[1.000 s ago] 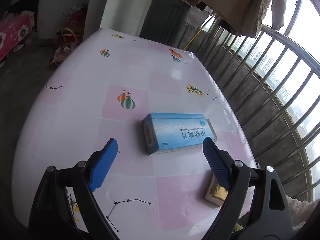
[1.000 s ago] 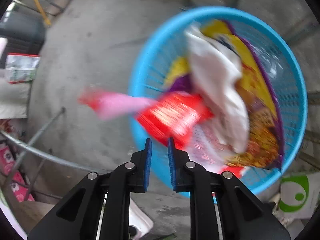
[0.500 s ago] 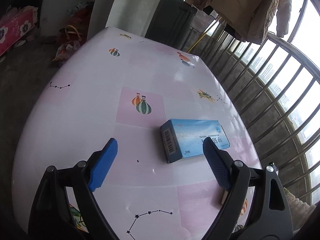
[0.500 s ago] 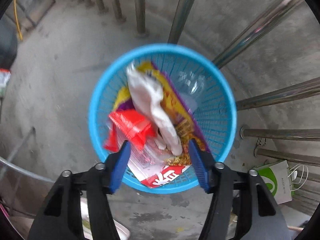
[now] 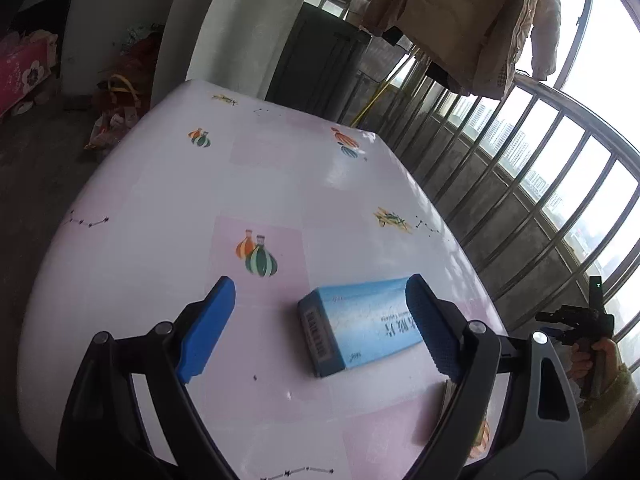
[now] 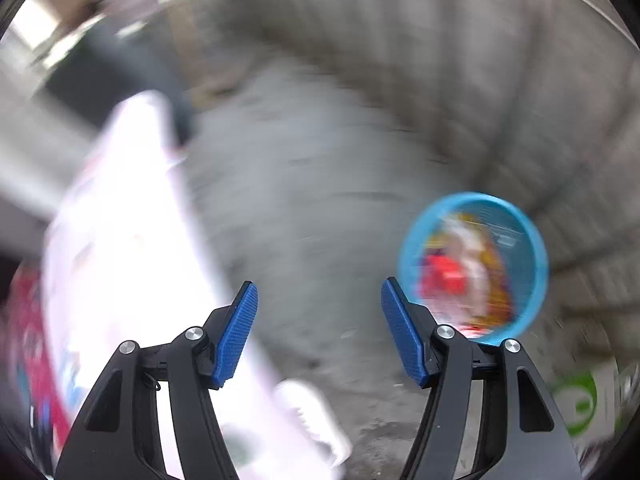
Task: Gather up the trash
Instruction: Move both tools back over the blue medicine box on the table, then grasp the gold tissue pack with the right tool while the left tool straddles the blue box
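Note:
A blue medicine box (image 5: 360, 322) lies flat on the pink-and-white table (image 5: 240, 184), barcode end toward me. My left gripper (image 5: 320, 284) is open just short of it, with the box lying closer to the right finger (image 5: 430, 320) and touching neither pad. A small yellowish pack (image 5: 447, 394) peeks out behind that finger at the table's near edge. The right wrist view is blurred: my right gripper (image 6: 320, 292) hangs open and empty high above the floor. Down to its right stands the blue trash basket (image 6: 474, 268), holding red, white and yellow wrappers.
A metal railing (image 5: 540, 200) runs along the table's right side, with a coat (image 5: 460, 12) hanging above it. A hand with a black handle (image 5: 580, 320) shows at the right edge. Bags (image 5: 116, 108) lie on the floor at the far left. A white bag with a green logo (image 6: 580, 400) sits near the basket.
My right gripper opened, dropped the red wrapper into the basket and rose well away from it, swinging toward the table. My left gripper moved in until the blue box lay between its fingers.

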`<state>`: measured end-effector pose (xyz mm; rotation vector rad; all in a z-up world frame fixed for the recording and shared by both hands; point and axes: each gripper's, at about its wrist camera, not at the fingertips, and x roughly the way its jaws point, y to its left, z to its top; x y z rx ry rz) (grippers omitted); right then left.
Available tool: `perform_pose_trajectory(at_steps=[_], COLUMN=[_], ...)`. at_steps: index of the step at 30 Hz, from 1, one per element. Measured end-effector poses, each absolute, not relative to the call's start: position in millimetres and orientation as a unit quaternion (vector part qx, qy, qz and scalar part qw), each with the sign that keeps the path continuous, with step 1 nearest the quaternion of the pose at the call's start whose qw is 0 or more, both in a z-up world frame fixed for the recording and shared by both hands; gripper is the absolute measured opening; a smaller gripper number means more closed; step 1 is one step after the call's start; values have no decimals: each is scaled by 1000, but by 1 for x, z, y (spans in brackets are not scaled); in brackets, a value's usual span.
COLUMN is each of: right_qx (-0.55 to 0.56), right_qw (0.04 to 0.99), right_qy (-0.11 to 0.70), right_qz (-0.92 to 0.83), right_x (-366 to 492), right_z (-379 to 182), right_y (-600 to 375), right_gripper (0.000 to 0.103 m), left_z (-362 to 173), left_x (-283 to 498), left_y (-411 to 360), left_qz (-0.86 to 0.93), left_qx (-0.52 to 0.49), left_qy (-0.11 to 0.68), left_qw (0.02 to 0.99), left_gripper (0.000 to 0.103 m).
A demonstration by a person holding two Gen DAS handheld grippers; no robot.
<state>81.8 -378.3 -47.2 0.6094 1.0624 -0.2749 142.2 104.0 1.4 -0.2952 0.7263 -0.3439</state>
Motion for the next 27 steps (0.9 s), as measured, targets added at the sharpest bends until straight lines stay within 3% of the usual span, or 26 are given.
perform_pose_trajectory(at_steps=[5, 6, 10, 16, 27], right_qx=[248, 247, 269, 290, 306], right_qw=[803, 797, 757, 768, 777], right_qy=[542, 550, 587, 562, 539], right_qz=[17, 32, 96, 101, 110], right_x=[94, 96, 100, 105, 123], right_z=[-43, -46, -74, -79, -86], right_y=[-263, -250, -199, -182, -186], right_gripper=[62, 58, 46, 37, 36], left_z=[-12, -18, -45, -63, -67], left_x=[189, 198, 217, 189, 112], left_y=[81, 75, 57, 53, 48], left_qz=[-175, -180, -222, -260, -311], left_qx=[-148, -147, -156, -162, -173], left_qy=[394, 405, 460, 492, 499], left_qw=[890, 884, 845, 815, 790], left_gripper=[80, 74, 68, 63, 63])
